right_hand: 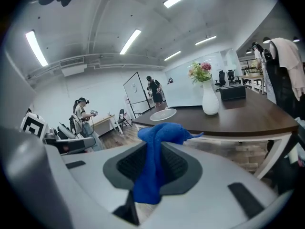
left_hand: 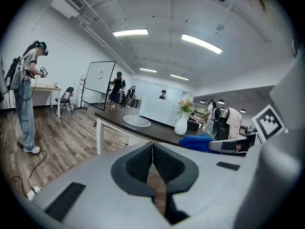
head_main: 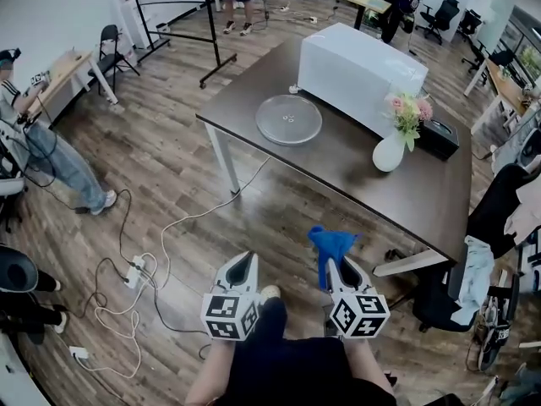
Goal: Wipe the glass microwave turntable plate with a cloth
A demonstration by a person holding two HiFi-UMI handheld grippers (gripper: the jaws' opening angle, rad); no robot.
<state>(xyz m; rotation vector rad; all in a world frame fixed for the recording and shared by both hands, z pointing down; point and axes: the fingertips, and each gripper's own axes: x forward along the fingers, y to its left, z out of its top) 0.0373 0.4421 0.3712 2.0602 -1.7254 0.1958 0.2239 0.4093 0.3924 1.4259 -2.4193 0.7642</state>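
1. Head view: the person stands on the wood floor point(head_main: 169, 150), short of the dark bench point(head_main: 355, 172), with a hand-held gripper in each hand. The left hand-held gripper point(head_main: 243, 262) has its jaws pressed together with nothing between them. The right hand-held gripper point(head_main: 341, 269) is clenched on a blue cloth point(head_main: 330, 245), which stands up above its jaws. The glass turntable plate point(head_main: 289, 119) lies flat near the bench's left corner, just beside the white microwave point(head_main: 359, 70) and well apart from both tools. A white vase point(head_main: 389, 152) of flowers stands between the microwave and the bench's near edge, with a black box point(head_main: 438, 138) beside it. Cables and a power strip point(head_main: 135, 271) trail over the floor
2. Left gripper view: the ribbed black pads point(left_hand: 140, 163) meet along one line, and only floor shows past them. Beyond, the plate point(left_hand: 137, 121) rests at the bench's point(left_hand: 157, 133) left end with the vase point(left_hand: 181, 125) to its right. The cloth point(left_hand: 195, 141) shows at the right. A person wearing a headset point(left_hand: 28, 94) stands at far left
3. Right gripper view: the cloth point(right_hand: 159, 147) is pinched between the black pads point(right_hand: 131, 163), bunched above them and hanging below. The plate point(right_hand: 163, 114) lies at the bench's point(right_hand: 248, 116) far end, beyond the vase point(right_hand: 209, 101)
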